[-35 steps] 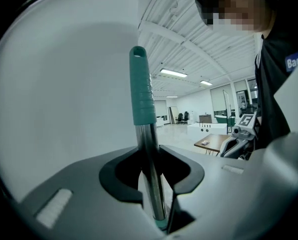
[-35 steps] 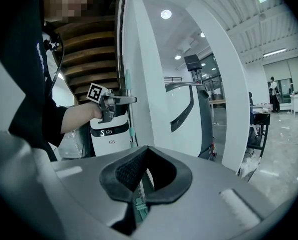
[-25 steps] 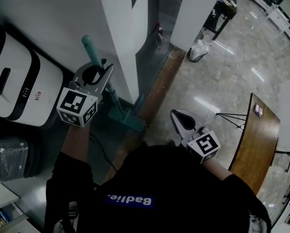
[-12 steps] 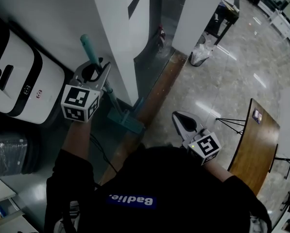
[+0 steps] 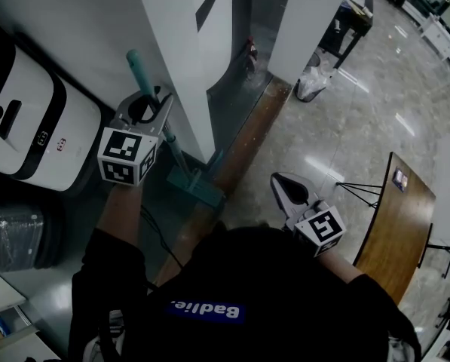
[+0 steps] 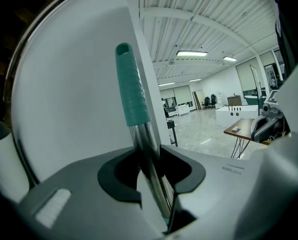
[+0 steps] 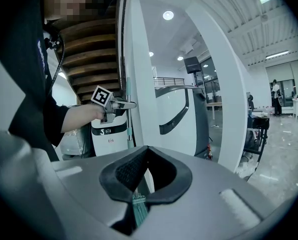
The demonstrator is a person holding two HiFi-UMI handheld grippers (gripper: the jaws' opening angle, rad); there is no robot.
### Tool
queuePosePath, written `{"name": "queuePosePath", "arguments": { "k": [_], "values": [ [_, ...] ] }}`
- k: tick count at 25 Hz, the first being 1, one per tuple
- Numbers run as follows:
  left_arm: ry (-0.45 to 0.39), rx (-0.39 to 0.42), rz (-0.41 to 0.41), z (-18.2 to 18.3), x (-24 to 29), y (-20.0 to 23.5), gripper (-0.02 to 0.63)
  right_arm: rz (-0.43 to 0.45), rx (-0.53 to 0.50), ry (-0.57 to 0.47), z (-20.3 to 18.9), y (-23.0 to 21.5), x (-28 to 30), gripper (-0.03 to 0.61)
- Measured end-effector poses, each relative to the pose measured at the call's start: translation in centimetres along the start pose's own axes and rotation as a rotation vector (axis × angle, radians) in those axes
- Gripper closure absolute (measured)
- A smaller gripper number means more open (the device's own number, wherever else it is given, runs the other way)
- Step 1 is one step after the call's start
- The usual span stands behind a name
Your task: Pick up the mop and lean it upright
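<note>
Your black top (image 5: pixel 285 277) carries a blue, white-lettered label (image 5: pixel 206 310). Your grey left gripper (image 5: pixel 155 101) and right gripper (image 5: pixel 282 184) each bear a black-and-white marker cube (image 5: pixel 127 157).

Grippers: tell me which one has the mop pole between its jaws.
The left gripper: the mop pole runs between its jaws; the right gripper holds nothing.

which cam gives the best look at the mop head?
Head view: the teal mop head lies at the foot of the white pillar. Left gripper view shows only the pole and grip; right gripper view, a teal sliver.
</note>
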State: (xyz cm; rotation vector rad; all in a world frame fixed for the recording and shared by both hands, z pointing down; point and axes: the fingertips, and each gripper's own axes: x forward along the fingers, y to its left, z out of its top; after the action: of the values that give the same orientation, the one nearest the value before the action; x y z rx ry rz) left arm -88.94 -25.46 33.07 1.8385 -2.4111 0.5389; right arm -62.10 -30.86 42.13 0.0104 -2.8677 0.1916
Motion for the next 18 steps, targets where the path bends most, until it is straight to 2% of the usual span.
{"name": "queuePosePath", "arguments": {
  "k": [18],
  "values": [
    [0.012,0.019,-0.002,-0.01,0.20,-0.20,0.476,-0.027,-0.001,0.004,-0.73,-0.08,-0.53,0.574]
  ]
}}
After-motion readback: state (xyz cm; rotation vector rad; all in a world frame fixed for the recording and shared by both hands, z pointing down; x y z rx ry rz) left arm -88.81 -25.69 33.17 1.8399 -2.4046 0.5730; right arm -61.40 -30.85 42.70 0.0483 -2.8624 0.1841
